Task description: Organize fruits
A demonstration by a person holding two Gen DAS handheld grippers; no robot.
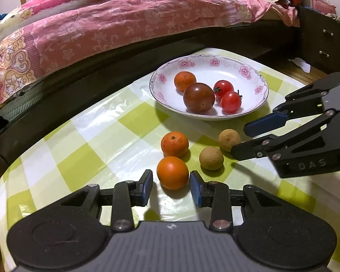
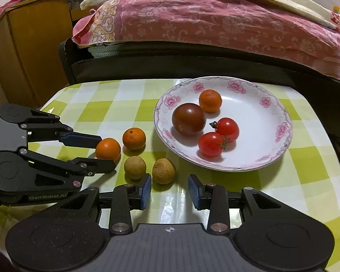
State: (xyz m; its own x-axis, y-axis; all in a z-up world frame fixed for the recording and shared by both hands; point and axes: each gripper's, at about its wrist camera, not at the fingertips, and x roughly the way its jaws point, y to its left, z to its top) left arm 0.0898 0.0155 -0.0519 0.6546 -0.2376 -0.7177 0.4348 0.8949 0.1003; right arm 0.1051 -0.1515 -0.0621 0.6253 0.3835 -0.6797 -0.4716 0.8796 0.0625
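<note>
Fruit sorting under way on a green-checked surface (image 2: 97,99). Flowered plate (image 2: 272,156) already carries one small orange, a dark tomato (image 2: 188,119) and two red cherry tomatoes. Four pieces lie loose just short of the plate: near orange (image 1: 172,172), second orange (image 1: 174,144) touching or nearly touching it behind, and two brown longans (image 1: 211,158) beside them.

Left gripper (image 1: 171,187): jaws spread, straddling the near orange, pads just beside its flanks but, by the look of it, not yet pressing. Right gripper (image 2: 169,191): jaws spread, empty, low over the cloth with the nearer longan (image 2: 163,171) just ahead of its left pad.

Handling, judged: orange is light, round, firm-skinned with some give; prone to roll on the glossy cloth. Best taken across its widest middle, pads opposite each other, modest squeeze. Longans likely have thin brittle shells, so a gentler pinch.

Obstacles: second orange sits close behind the near one and may get nudged on closing. Both grippers work the same small cluster, so crowding is a risk. Plate fruit is bunched toward the middle; open room along its right side. Bed with pink quilt (image 1: 102,22) beyond, clear of the work.
</note>
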